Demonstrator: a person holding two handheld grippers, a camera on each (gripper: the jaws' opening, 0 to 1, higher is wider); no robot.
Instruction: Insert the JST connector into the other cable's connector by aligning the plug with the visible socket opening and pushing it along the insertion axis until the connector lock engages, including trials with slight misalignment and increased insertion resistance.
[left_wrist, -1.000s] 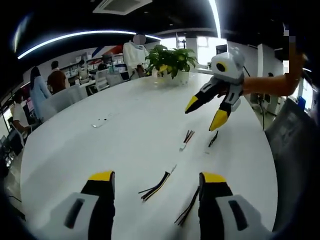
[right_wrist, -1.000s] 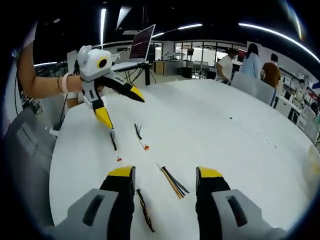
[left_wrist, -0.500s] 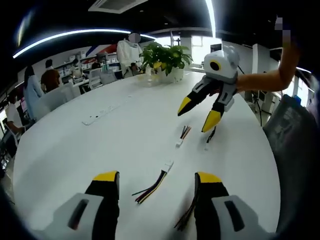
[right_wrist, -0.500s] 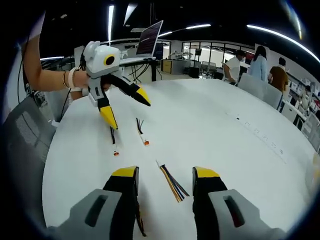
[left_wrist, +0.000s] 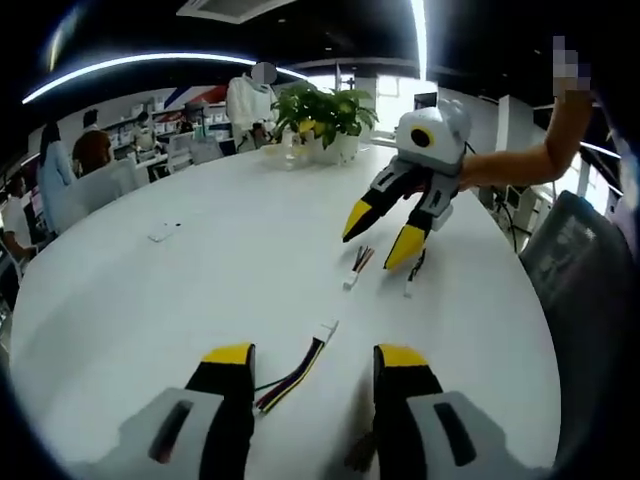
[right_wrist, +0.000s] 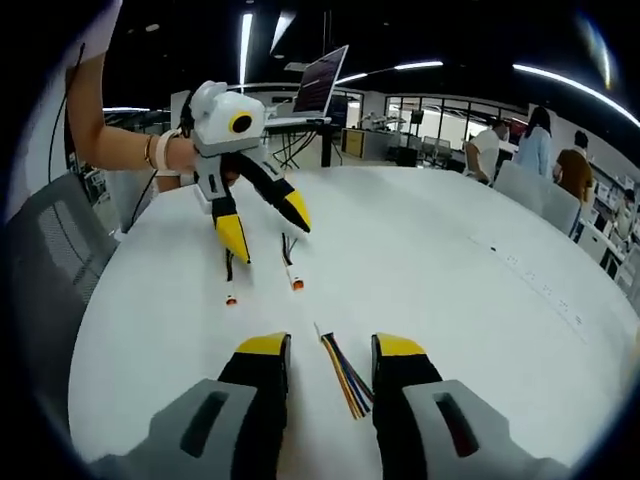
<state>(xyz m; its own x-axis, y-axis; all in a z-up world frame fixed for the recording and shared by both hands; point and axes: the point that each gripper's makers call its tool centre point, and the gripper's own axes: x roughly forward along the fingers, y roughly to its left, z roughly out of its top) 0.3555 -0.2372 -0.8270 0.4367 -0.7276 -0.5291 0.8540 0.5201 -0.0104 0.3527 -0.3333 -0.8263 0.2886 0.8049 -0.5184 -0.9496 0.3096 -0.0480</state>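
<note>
My left gripper (left_wrist: 314, 356) is open low over the white table (left_wrist: 200, 280). A multi-coloured cable (left_wrist: 295, 368) with a white connector (left_wrist: 325, 330) lies between its jaws, and a dark cable (left_wrist: 360, 450) lies by the right jaw. Farther off, my right gripper (left_wrist: 380, 236) hangs open over a red-black cable (left_wrist: 355, 266) and a dark cable (left_wrist: 412, 270). In the right gripper view my right gripper (right_wrist: 330, 345) is open around a multi-coloured cable (right_wrist: 345, 375). There my left gripper (right_wrist: 266, 226) hangs open above two dark cables (right_wrist: 228, 270) (right_wrist: 290, 255) with orange ends.
A potted plant (left_wrist: 325, 115) stands at the table's far side. A small flat item (left_wrist: 162, 233) lies on the left. Grey chairs (left_wrist: 580, 260) (right_wrist: 50, 260) stand by the table edge. A laptop (right_wrist: 322, 80) is behind, and people sit at desks farther back.
Both grippers have come lower and closer to the table and to each other. The jaws of each have narrowed somewhat around the cable lying between them. No cable has moved.
</note>
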